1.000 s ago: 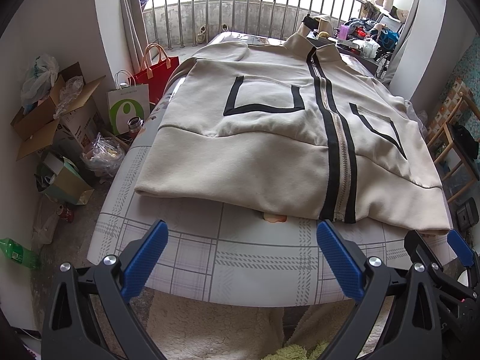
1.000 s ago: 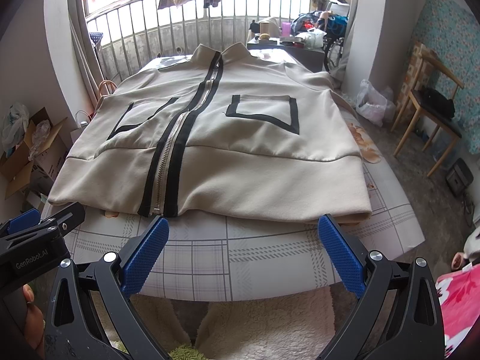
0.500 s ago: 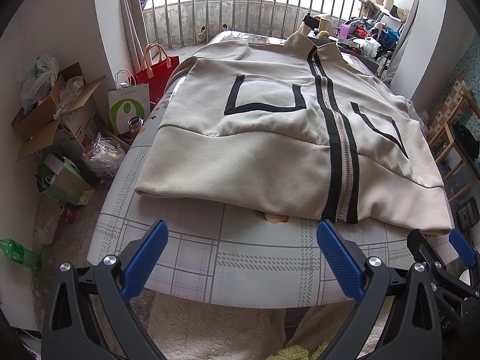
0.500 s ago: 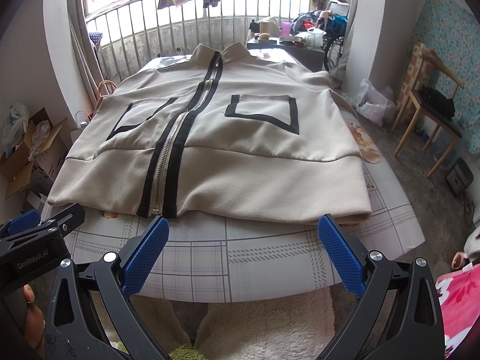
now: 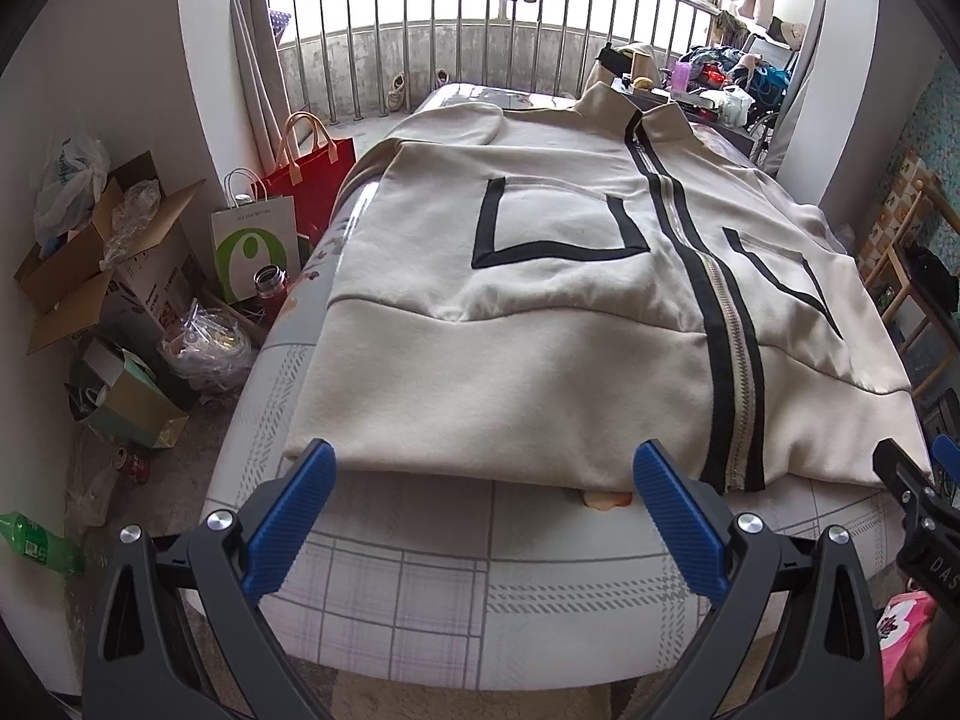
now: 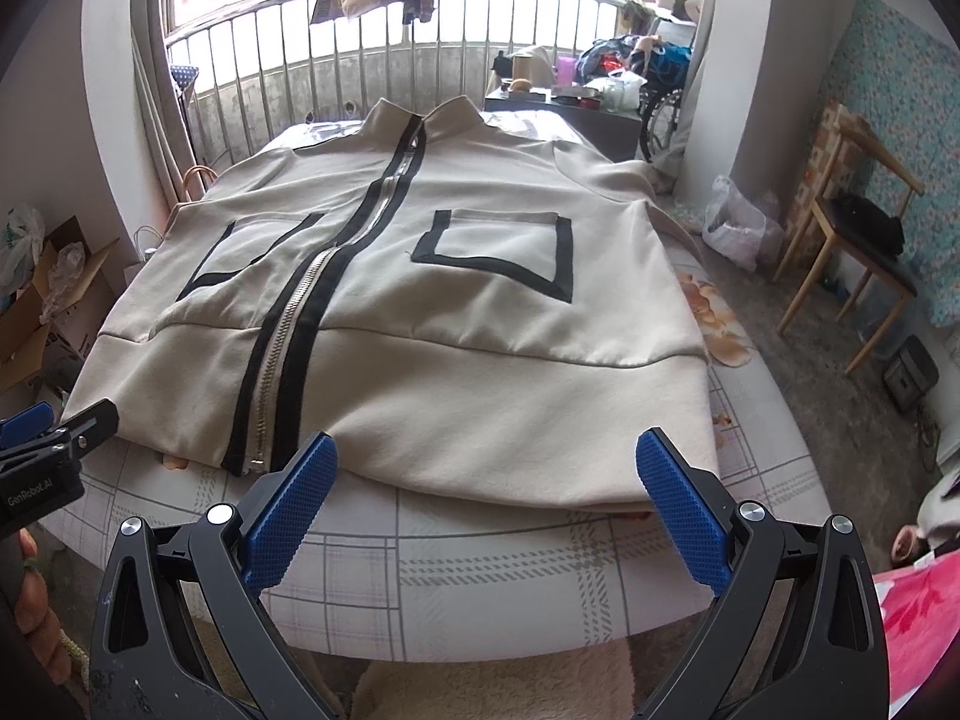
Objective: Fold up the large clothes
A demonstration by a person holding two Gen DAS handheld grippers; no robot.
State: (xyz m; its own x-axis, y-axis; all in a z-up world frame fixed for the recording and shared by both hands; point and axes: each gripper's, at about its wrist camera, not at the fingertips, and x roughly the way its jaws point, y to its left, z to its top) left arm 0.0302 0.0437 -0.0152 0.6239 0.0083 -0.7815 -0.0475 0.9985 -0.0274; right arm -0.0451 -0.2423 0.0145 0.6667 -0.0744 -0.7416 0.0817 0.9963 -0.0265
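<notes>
Two grippers hover at the near edge of the bed, both spread wide with nothing between their blue pads. Left gripper (image 5: 483, 480) sits low over the plaid sheet (image 5: 420, 576), its left pad (image 5: 288, 525) right at the hem's near-left corner, though contact is too close to call. Right gripper (image 6: 486, 474) mirrors it on the other side, jaws just as far apart, its right pad (image 6: 684, 516) beside the hem's near-right corner. In the right wrist view, the left tool shows at the left edge, with a bit of a hand (image 6: 36, 618) below it.

Moving up: the beige jacket (image 5: 540, 312) lies flat, front up, spread across most of the bed, hem toward the grippers. A closed zipper (image 6: 300, 324) flanked by black stripes runs from hem to collar. Black-trimmed pockets (image 6: 504, 246) sit either side of it.

Further off on the left floor, cardboard boxes (image 5: 78, 258), a white-and-green paper bag (image 5: 255, 246) and a red bag (image 5: 312, 180). On the right, a wooden chair (image 6: 852, 240). At the back, a metal railing (image 6: 336, 60) with clothes hanging above, and a cluttered dark table (image 6: 564, 108) beyond the collar.
</notes>
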